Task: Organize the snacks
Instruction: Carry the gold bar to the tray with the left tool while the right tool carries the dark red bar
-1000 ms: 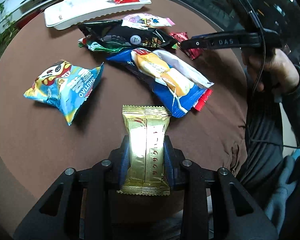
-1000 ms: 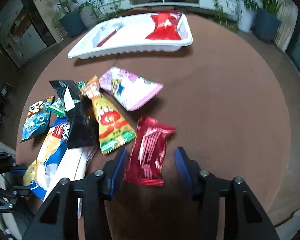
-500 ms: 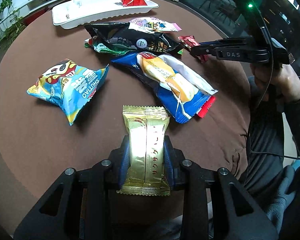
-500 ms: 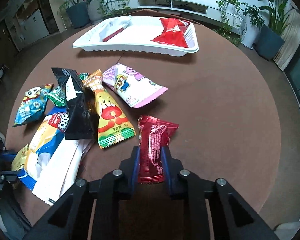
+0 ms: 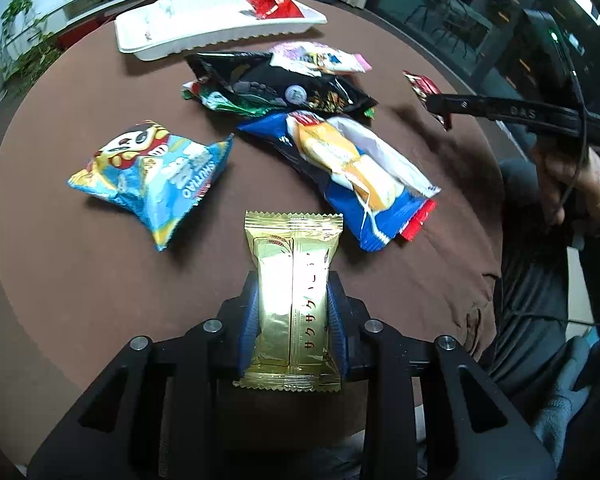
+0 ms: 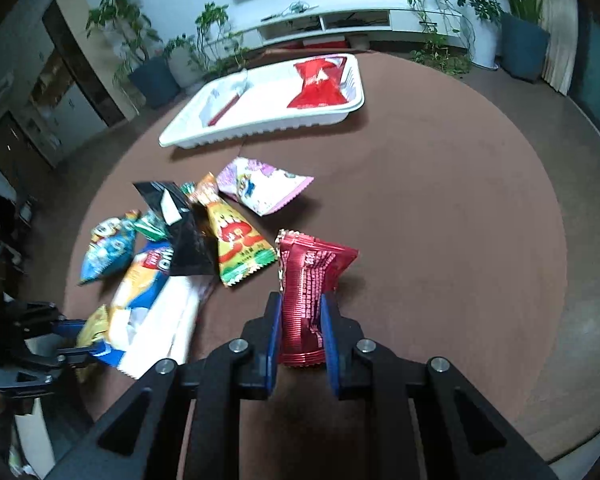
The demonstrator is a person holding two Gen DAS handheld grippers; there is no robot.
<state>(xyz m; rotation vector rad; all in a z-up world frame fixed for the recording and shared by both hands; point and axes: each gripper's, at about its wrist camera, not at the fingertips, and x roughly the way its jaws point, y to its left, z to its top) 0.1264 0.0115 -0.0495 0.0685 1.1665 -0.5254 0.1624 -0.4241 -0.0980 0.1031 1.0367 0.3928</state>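
Round brown cloth-covered counter (image 6: 440, 208) fills both views. White rectangular plastic tray (image 6: 204, 136) sits at upper centre of the right view, one red packet already inside it.

Step in hand, my read: both picks made, carry to tray comes next. I'd lift clear of the loose pile mid-frame, then travel toward the top of the frame and release over bare tray floor.

Left claw (image 5: 292, 316) is pinching a gold foil wafer packet (image 5: 294, 292), bottom centre, lying flat and lengthwise between the pads.

Right claw (image 6: 298, 332) is clamped on a crinkled red foil snack packet (image 6: 308, 292), lower centre; its top flares out above the pinch, so it looks soft.
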